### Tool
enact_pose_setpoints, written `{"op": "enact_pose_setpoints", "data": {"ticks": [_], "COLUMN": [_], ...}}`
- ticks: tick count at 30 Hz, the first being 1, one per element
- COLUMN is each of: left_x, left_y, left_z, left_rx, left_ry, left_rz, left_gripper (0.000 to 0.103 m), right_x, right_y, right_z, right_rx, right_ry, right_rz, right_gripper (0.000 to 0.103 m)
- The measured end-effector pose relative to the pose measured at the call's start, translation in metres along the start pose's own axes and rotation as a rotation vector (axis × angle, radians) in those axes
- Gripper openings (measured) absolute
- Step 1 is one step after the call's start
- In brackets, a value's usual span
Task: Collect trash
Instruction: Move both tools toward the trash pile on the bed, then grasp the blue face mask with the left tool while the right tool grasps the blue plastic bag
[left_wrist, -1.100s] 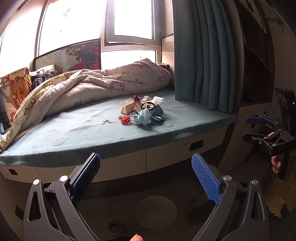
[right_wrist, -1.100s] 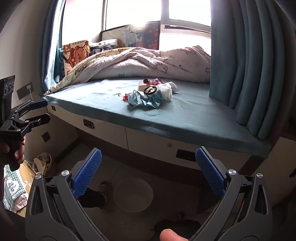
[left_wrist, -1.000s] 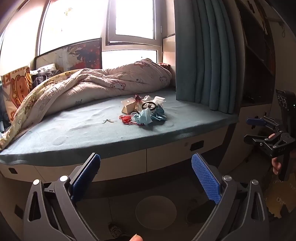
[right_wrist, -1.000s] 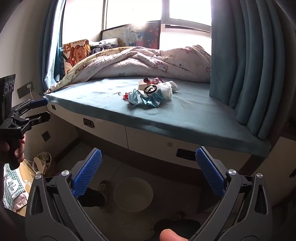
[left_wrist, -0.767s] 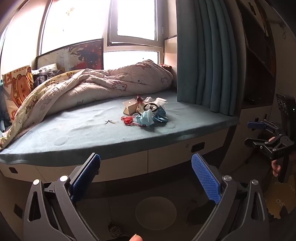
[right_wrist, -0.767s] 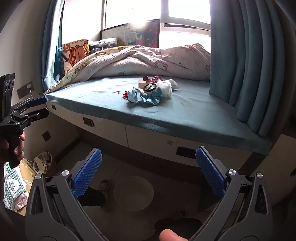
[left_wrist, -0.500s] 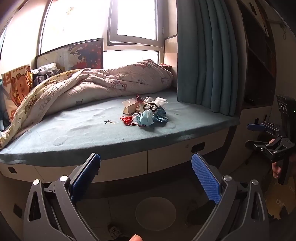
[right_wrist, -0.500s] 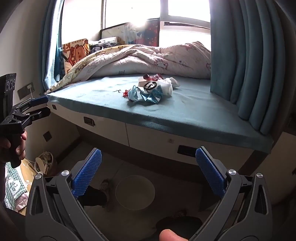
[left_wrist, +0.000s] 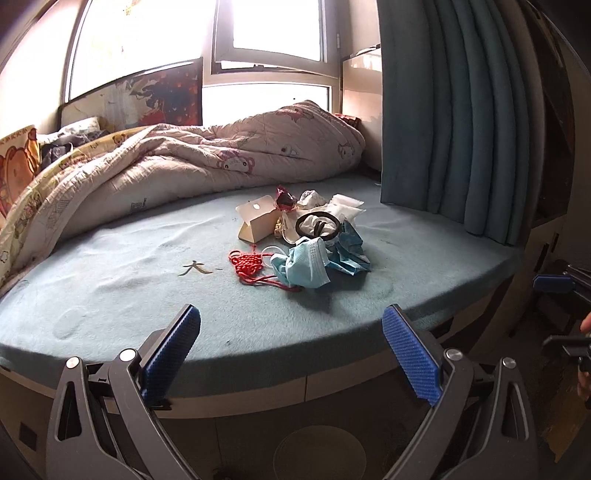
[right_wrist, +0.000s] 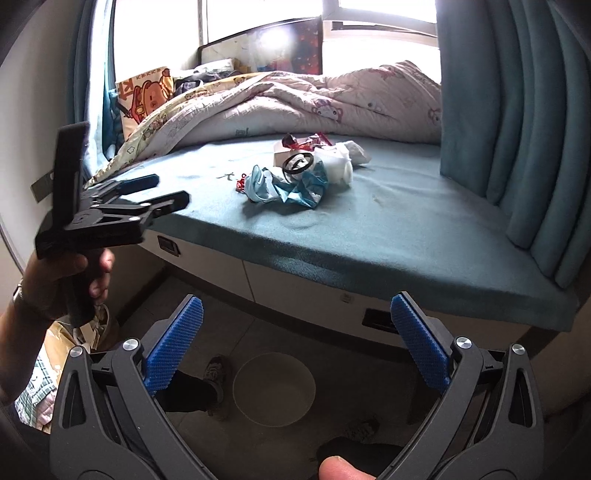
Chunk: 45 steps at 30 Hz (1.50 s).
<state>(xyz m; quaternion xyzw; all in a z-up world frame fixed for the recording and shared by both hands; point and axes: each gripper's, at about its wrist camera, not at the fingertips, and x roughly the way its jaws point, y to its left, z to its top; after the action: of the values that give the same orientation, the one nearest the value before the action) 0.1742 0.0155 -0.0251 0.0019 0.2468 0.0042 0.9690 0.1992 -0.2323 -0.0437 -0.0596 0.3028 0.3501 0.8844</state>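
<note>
While both tools hang short of the bed, the trash lies ahead of them on the blue-green mattress (left_wrist: 110, 280). From the left gripper (left_wrist: 291, 354), whose blue-padded jaws stand wide apart with nothing between them, the pile sits straight ahead and a little beyond the mattress edge: a red knotted cord (left_wrist: 249, 264) nearest on the left side, a crumpled blue face mask (left_wrist: 306, 264) touching it, a crushed blue wrapper (left_wrist: 349, 249) just right of the mask, a black ring (left_wrist: 317, 223) resting on top behind, a folded cardboard piece (left_wrist: 256, 219) further back to the left, a dark red wrapper (left_wrist: 285, 198) and white tissues (left_wrist: 345, 208) at the far end. A rumpled quilt (left_wrist: 221, 162) lies behind the pile, and a teal curtain (left_wrist: 443, 110) hangs off to the right. From the right gripper (right_wrist: 297, 345), also spread wide and empty, the same heap is ahead and well apart, beyond the mattress edge, with the face mask (right_wrist: 260, 186) and blue wrapper (right_wrist: 306, 186) closest and the tissues (right_wrist: 341, 164) behind. A hand (right_wrist: 61, 280) holds the left gripper (right_wrist: 157, 194) out to the left, its fingers over the mattress corner. Below the right gripper, a pale bowl (right_wrist: 274, 388) sits on the floor.
</note>
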Motion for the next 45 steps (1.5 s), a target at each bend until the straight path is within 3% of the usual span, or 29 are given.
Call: {"op": "enact_pose_setpoints", "data": {"ticks": [3, 13, 15, 18, 22, 28, 35, 45], "left_x": [0.034, 0.108, 0.115, 0.121, 0.119, 0.100, 0.068, 0.034], "left_y": [0.004, 0.005, 0.009, 0.013, 0.015, 0.024, 0.038, 0.063], "left_z": [0.013, 0.027, 0.027, 0.024, 0.020, 0.022, 0.025, 0.010], "left_rx": [-0.038, 0.001, 0.004, -0.005, 0.001, -0.018, -0.033, -0.066], "left_ry": [0.015, 0.087, 0.094, 0.109, 0.101, 0.054, 0.004, -0.007], "left_rz": [0.012, 0.026, 0.017, -0.027, -0.038, -0.042, -0.029, 0.001], "left_gripper": [0.097, 0.097, 0.092, 0.075, 0.042, 0.020, 0.006, 0.003], "right_x": [0.021, 0.082, 0.094, 0.105, 0.114, 0.128, 0.146, 0.200], "right_y": [-0.005, -0.038, -0.046, -0.052, -0.053, -0.048, -0.038, -0.024], "right_z": [0.016, 0.048, 0.052, 0.056, 0.059, 0.066, 0.076, 0.104], "right_rx": [-0.019, 0.000, 0.025, 0.046, 0.069, 0.085, 0.074, 0.104], "right_ry": [0.001, 0.022, 0.034, 0.040, 0.043, 0.072, 0.078, 0.111], "right_rz": [0.007, -0.022, -0.029, -0.023, -0.012, 0.019, 0.013, 0.033], "right_gripper": [0.098, 0.098, 0.098, 0.098, 0.098, 0.098, 0.098, 0.098]}}
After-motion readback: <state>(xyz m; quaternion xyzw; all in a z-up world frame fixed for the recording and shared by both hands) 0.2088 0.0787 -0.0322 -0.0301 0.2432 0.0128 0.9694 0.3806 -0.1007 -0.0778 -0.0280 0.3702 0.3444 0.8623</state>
